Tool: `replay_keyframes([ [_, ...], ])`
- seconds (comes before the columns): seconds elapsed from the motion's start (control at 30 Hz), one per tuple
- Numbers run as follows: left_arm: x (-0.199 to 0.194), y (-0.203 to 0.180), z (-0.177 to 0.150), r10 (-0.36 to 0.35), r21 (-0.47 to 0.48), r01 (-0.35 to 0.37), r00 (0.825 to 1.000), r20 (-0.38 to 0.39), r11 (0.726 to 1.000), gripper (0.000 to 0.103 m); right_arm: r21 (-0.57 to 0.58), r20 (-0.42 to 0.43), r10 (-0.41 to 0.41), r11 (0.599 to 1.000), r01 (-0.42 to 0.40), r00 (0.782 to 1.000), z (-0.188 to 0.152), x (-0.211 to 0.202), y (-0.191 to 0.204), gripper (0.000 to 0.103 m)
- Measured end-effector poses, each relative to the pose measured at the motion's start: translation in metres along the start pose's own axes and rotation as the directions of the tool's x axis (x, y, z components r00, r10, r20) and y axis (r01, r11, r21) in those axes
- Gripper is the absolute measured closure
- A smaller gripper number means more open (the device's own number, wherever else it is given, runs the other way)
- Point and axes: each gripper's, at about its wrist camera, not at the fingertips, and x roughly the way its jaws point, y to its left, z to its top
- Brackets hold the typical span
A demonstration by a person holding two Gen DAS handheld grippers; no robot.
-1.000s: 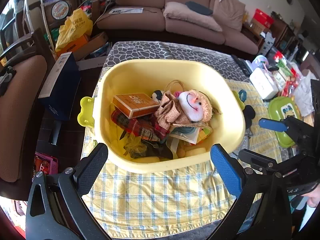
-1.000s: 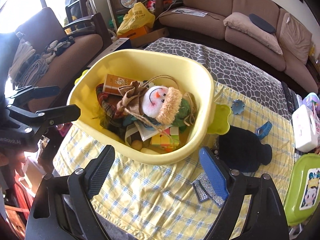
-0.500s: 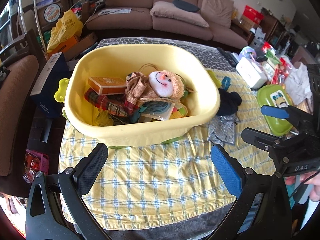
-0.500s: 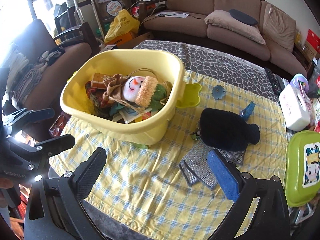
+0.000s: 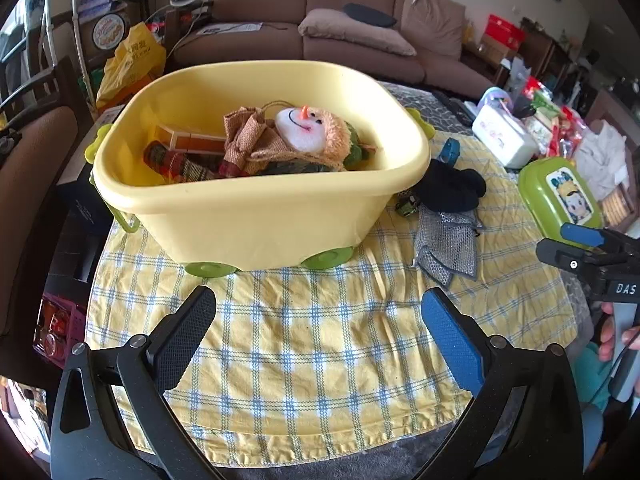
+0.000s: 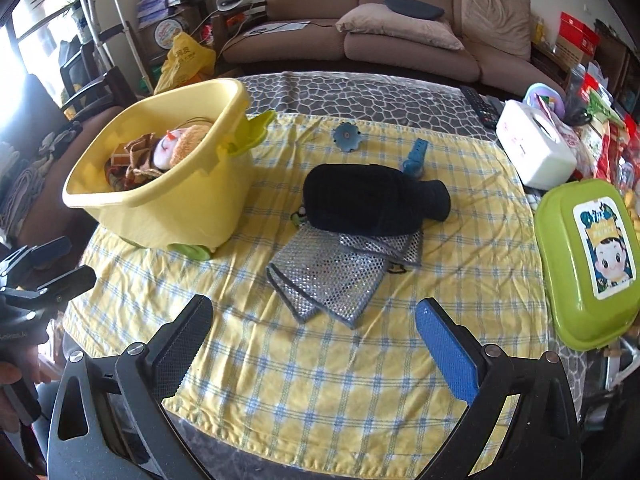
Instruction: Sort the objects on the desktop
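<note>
L wrist view: left gripper (image 5: pixel 318 328) has fingers spread wide, holding nothing, low over the checked cloth (image 5: pixel 320 360). The yellow bin (image 5: pixel 260 216) sits straight ahead, already holding a doll (image 5: pixel 304 136) and a box. The loose items – black pouch (image 5: pixel 452 188) and mesh cloth (image 5: pixel 448 246) – lie ahead-right, nearer the right gripper (image 5: pixel 568 246), whose body reads "DAS".

R wrist view: right gripper (image 6: pixel 314 338) also gapes wide and empty. The mesh cloth (image 6: pixel 332 276) lies just ahead, between the fingers' lines, long axis slanting up-right; the black pouch (image 6: pixel 368 200) overlaps its far edge, long axis across the view. R arm looks best placed. Green lidded box (image 6: pixel 588 256) at far right – cartoon label, text unreadable.
</note>
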Motion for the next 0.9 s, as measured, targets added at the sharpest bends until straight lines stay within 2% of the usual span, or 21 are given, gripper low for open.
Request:
replay_keyframes([
  [0.17,0.016,-0.009,-0.010,-0.019,-0.003,0.019,1.000,-0.014,1.000,0.000,0.078,0.001,-0.016,0.997,0.015,1.000,-0.010,0.008,-0.027,0.001],
  [0.4,0.037,-0.022,-0.011,0.008,0.005,-0.008,1.000,-0.013,1.000,0.000,0.167,0.019,-0.004,0.986,0.001,1.000,-0.014,0.023,-0.049,0.001],
  [0.9,0.073,-0.032,-0.013,0.044,0.030,-0.043,0.999,-0.027,0.999,0.000,0.210,0.032,-0.045,0.977,0.037,0.998,-0.019,0.058,-0.075,0.001],
])
